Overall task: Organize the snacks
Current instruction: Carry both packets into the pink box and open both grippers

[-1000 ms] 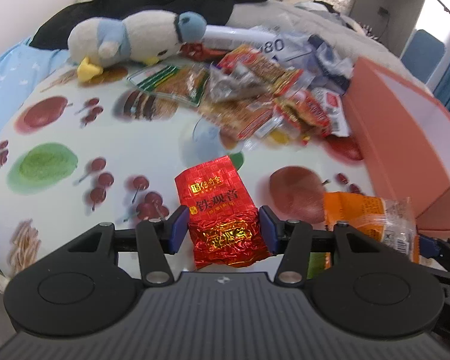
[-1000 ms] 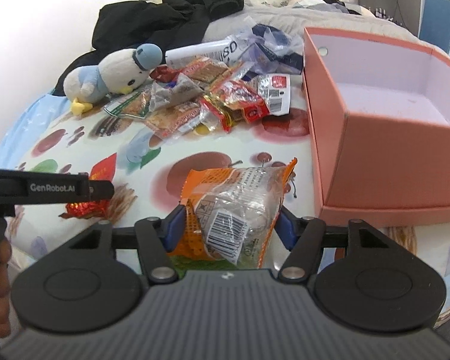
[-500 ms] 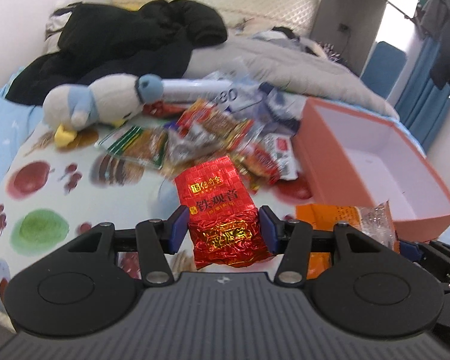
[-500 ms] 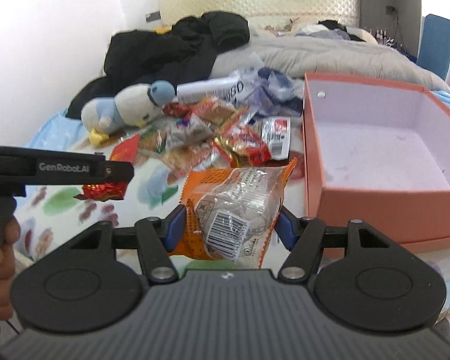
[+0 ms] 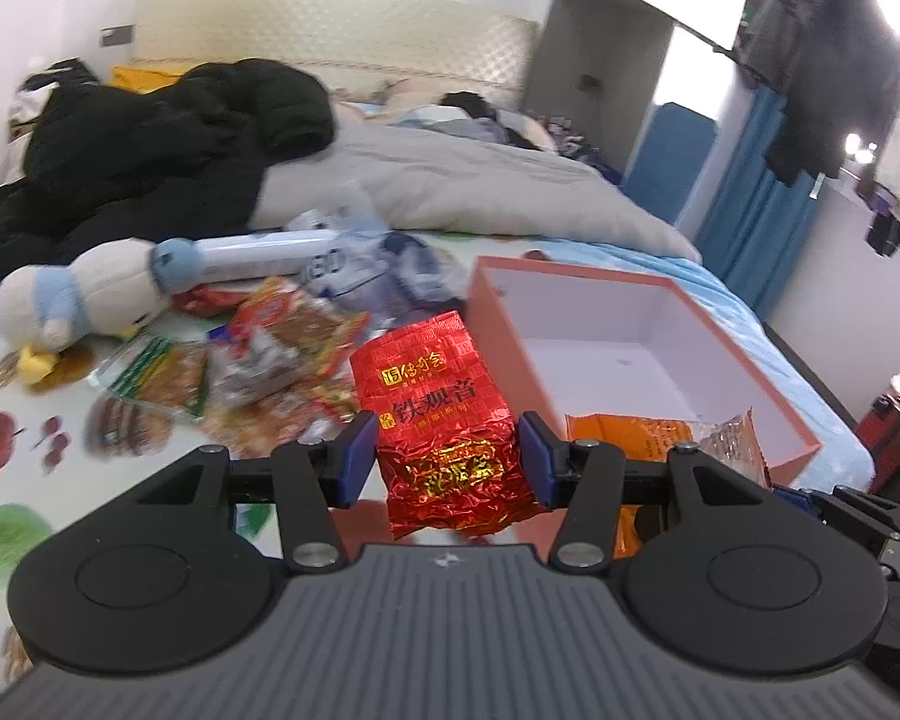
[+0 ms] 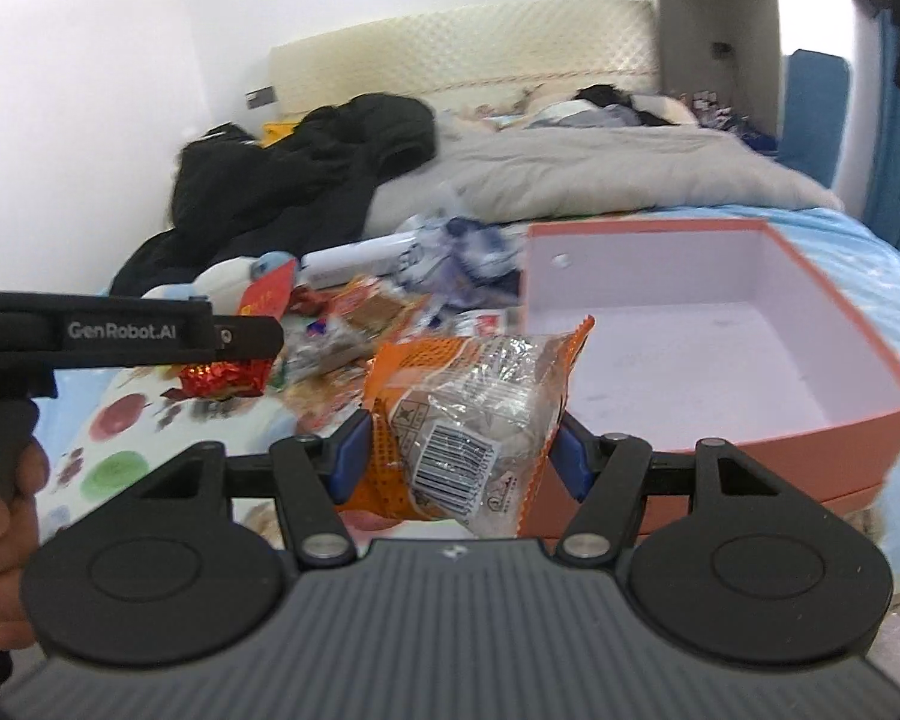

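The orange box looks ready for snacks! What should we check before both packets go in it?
1. Left gripper grips the red foil packet: ok.
2. Right gripper grips the orange packet: ok.
3. Orange box is open, with bare floor showing inside: ok.
4. Both packets are lifted clear of the snack pile: ok.
5. Packets are already above the box opening: not ok, they sit in front of its near wall.
6. The two grippers have room to avoid bumping: cannot tell.

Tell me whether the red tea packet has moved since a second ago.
Yes. The red tea packet, clamped in the left gripper, has risen off the fruit-print sheet and now hangs beside the orange box.
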Available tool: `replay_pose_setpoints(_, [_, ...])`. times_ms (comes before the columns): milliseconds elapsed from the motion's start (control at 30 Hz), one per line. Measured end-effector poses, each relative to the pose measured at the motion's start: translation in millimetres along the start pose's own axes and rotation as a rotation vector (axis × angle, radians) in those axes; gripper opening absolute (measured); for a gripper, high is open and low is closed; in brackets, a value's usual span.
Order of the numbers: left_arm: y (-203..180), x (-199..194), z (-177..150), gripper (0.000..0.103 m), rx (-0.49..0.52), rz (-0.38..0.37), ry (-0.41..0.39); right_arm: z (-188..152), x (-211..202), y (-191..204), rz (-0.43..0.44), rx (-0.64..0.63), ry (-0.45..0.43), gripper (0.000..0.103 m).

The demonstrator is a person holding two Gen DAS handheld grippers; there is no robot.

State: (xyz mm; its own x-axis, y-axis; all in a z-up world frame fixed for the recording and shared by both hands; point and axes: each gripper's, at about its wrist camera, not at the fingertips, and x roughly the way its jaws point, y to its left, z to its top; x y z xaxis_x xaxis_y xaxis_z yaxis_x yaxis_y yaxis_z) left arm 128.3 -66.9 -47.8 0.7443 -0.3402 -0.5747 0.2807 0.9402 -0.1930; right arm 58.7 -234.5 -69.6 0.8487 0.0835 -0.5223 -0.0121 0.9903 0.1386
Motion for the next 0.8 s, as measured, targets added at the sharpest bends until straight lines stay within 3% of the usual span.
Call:
replay_pose_setpoints(233, [-38, 23, 12, 0.057, 0.034, -0.07, 0.01, 5, -8, -35, -0.063, 0.051, -0.023, 0.065])
replay_pose_setpoints(533, [-88, 68, 37, 0.057, 0.115, -0.133, 0.017, 21, 12, -89, -0.158, 0.101, -0.029, 0.065])
replay_pose_setpoints(733, [-105, 123, 57, 0.057, 0.159, -0.14, 0.073, 29, 46, -122, -0.182, 0.151, 0.017, 0.065])
replay_pose_setpoints(800, [-106, 140, 62, 0.057, 0.156, -0.157, 0.125, 30, 56, -131, -0.188, 0.163, 0.041, 0.065])
